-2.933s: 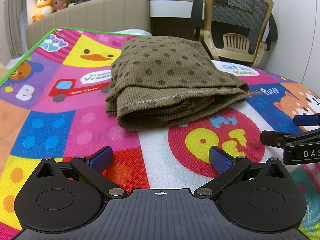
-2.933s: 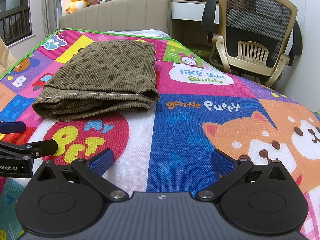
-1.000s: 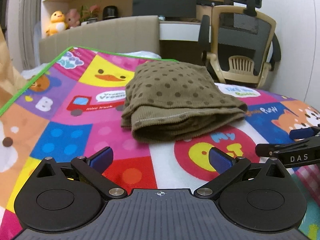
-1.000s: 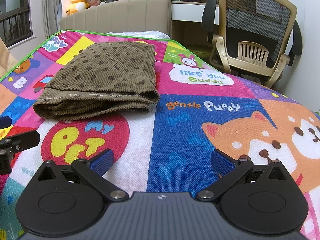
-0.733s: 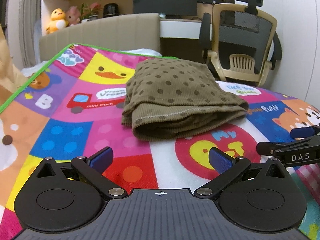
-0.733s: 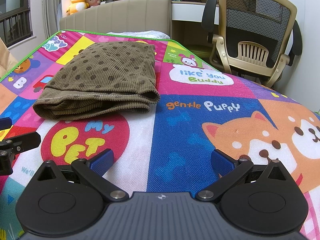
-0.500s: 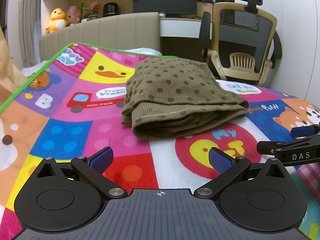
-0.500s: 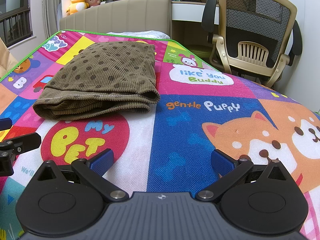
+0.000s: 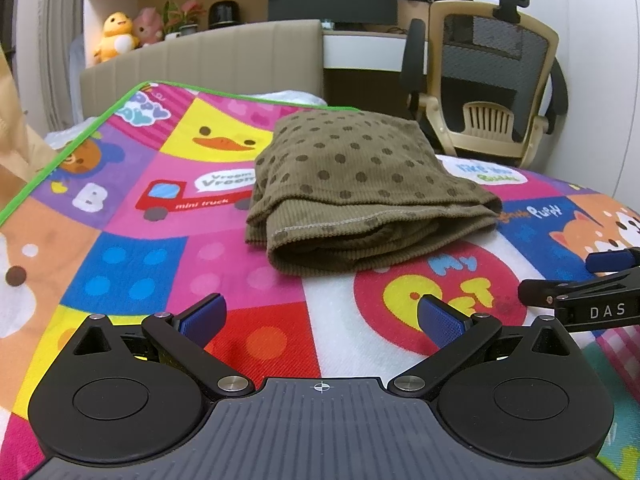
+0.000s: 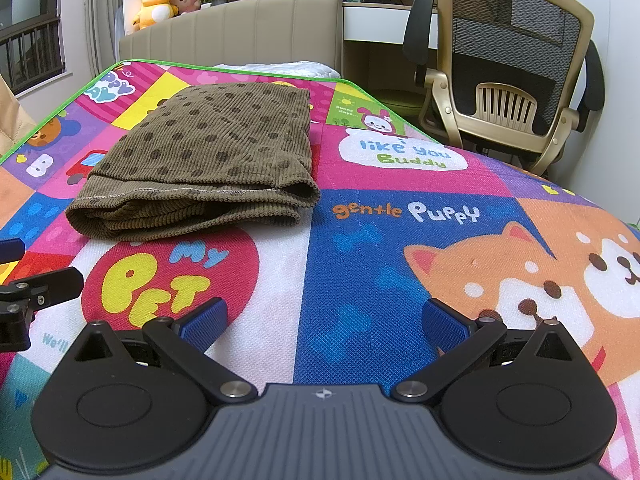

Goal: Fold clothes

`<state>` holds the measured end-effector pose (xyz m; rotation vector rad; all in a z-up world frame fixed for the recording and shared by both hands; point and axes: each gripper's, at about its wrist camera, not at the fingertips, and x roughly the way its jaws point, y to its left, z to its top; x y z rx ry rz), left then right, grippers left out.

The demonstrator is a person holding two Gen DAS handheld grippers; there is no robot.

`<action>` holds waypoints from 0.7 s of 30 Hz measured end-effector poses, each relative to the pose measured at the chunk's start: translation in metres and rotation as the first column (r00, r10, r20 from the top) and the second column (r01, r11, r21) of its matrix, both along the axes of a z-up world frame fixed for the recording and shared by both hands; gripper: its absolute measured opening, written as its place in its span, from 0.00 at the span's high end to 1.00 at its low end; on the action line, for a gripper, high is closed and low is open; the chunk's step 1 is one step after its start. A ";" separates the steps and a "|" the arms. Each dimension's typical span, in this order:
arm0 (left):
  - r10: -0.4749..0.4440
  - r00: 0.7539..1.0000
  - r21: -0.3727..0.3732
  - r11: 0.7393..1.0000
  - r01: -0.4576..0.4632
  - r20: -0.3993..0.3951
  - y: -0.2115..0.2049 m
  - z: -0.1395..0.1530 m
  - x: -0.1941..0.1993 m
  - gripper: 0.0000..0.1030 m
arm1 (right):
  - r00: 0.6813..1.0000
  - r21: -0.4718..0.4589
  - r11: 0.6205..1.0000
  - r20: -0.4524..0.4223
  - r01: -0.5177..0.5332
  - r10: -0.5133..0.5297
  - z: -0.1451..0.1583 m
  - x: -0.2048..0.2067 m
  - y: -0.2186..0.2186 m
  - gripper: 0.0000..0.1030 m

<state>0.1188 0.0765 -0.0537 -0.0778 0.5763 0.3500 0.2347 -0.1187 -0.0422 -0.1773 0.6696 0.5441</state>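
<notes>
Beneath me spreads a bright cartoon play mat (image 9: 248,320) (image 10: 360,280) edged in green, printed with a duck, a red mini truck, a shiba puppy and a red "My Pet" circle. Past its far edge stands a beige padded headboard (image 9: 208,60) (image 10: 240,28), and to the right of that a tan office chair with a black mesh back (image 9: 492,92) (image 10: 516,68).

The olive-brown corduroy garment with dark polka dots (image 9: 360,192) (image 10: 208,168) lies folded into a thick stack on the mat, just beyond the "My Pet" circle, its stitched hem and rolled fold facing me. It rests flat, apart from both of my tools.

My left gripper (image 9: 320,316) hovers low over the mat short of the garment, its jaws spread wide with nothing between the blue pads (image 9: 202,316). My right gripper (image 10: 322,320) sits to the right, over the blue panel beside the puppy, jaws likewise wide apart and empty, blue pads (image 10: 444,326) clear of the cloth. Each tool's black arm shows at the edge of the other's view.

On the shelf behind the headboard sits a small yellow plush duck (image 9: 114,38) (image 10: 156,0).
</notes>
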 end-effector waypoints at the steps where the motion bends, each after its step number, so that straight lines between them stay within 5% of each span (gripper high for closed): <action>1: 0.000 1.000 0.000 1.000 0.000 0.000 0.000 0.000 0.000 0.00 | 1.000 0.000 1.000 0.000 0.000 0.000 0.000 0.000 0.000 0.00; 21: 0.020 1.000 -0.014 1.000 -0.020 -0.013 0.003 -0.002 0.000 0.00 | 1.000 0.000 1.000 0.000 0.000 0.000 0.000 0.000 0.000 0.00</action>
